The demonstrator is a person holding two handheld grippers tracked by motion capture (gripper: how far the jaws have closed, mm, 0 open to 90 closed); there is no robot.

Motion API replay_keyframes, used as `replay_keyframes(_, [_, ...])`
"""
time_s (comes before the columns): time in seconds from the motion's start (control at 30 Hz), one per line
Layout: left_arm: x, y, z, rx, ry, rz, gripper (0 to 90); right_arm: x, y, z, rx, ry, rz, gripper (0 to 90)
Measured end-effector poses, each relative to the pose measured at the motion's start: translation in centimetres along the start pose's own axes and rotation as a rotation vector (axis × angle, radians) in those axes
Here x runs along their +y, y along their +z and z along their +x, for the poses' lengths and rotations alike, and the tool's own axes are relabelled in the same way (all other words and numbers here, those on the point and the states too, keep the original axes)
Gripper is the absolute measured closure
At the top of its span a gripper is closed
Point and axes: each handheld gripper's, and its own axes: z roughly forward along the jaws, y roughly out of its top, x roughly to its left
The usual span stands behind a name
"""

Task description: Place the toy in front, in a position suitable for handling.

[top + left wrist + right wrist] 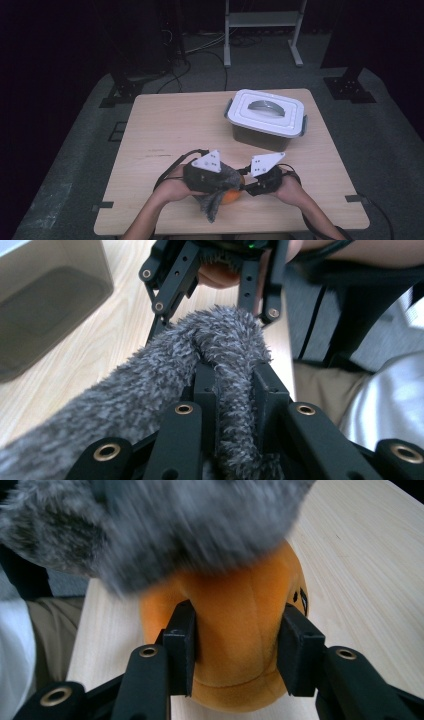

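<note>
Left gripper [235, 385] clenched on fuzzy grey cloth [150, 385]. Right gripper [240, 645] grasping soft orange plush toy [235, 630] beneath the cloth, above pale wooden table [165, 130].

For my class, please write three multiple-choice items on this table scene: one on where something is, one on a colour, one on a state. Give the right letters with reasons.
1. Where does the lidded box stand?
A. at the table's far right
B. at its near left corner
C. on the floor

2. What colour is the soft toy?
A. green
B. orange
C. blue

3. How is the grey fuzzy cloth held?
A. lying loose
B. pinned under the box
C. clamped in the left tongs

Answers:
1 A, the high view shows it there.
2 B, seen between the right tongs, which press its sides.
3 C, the jaws pinch a fold of it.
</note>
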Motion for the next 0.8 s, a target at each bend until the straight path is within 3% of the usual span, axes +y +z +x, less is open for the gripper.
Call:
replay_keyframes(0.13, [0.0, 0.4, 0.7, 0.001, -0.02, 0.001, 76.2, -0.9, -0.3, -0.5, 0.002, 0.031, -0.004, 58.2])
replay_keyframes(0.3, [-1.1, -0.9, 1.3, 0.017, -0.054, -0.033, 76.1, -1.5, -0.4, -0.9, 0.011, 0.057, -0.019, 59.0])
replay_keyframes(0.53, [-4.0, -3.4, 2.4, 0.101, -0.125, -0.045, 75.9, -1.9, -0.8, -1.4, 0.0, 0.068, -0.014, 58.9])
replay_keyframes(0.6, [-4.5, -3.8, 2.7, 0.105, -0.136, -0.053, 75.9, -2.0, -0.9, -1.6, 0.001, 0.081, -0.021, 58.7])
replay_keyframes(0.67, [-4.5, -3.8, 2.6, 0.077, -0.127, -0.089, 75.9, -2.0, -0.8, -1.6, 0.0, 0.077, -0.022, 58.5])
replay_keyframes(0.8, [-2.8, -2.7, 2.2, 0.056, -0.089, -0.083, 75.9, -1.6, -0.6, -1.4, -0.007, 0.063, -0.022, 58.3])
